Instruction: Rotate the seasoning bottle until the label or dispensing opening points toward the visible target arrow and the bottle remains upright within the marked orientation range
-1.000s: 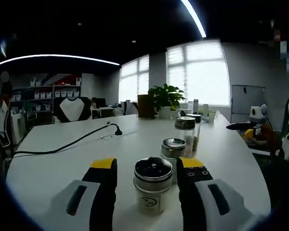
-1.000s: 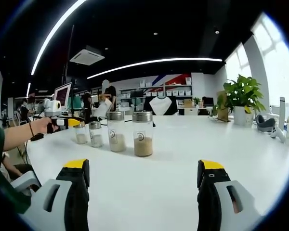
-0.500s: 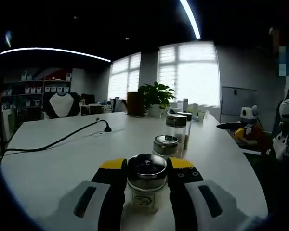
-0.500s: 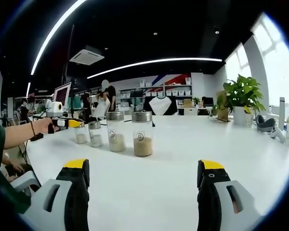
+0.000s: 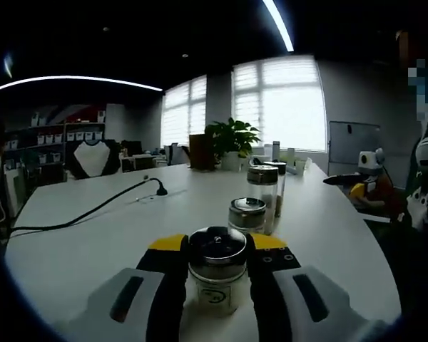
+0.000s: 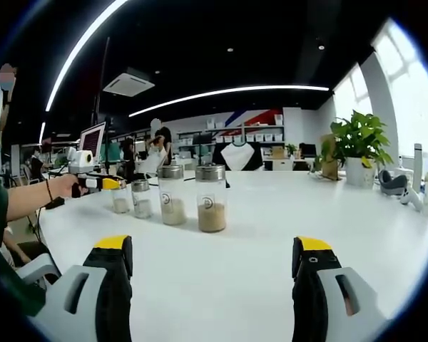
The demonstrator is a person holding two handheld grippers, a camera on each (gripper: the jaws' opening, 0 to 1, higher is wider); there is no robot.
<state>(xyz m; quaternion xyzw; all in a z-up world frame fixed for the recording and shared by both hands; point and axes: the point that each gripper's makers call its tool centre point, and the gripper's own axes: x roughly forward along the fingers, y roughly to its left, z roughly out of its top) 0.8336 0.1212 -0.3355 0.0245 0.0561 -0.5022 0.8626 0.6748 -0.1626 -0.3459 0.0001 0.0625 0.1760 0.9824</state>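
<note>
The step in hand looked like the grab: the left gripper (image 5: 215,246) had its 2 jaws pressed tight on both sides of the seasoning bottle (image 5: 216,278), just under its shiny metal lid. The bottle stood upright on the white table (image 5: 93,242), first in a row of 4. The next move, I think, called for a slow turn of the wrist, keeping the bottle straight up so it did not tip. The round mark on its label faced the camera (I could not see any arrow on the table, so I cannot tell which way it had to point).

In the right gripper view, the same left gripper (image 6: 113,183) was held out level at the far end of the row by a hand (image 6: 59,187) on a stretched-out arm, low over the table.

The right gripper (image 6: 212,260) sat apart from the bottles, its jaws wide open with nothing between them. It pointed flat across the table at the row of 4 bottles (image 6: 167,196), the nearest a tall bottle (image 6: 211,197).
</note>
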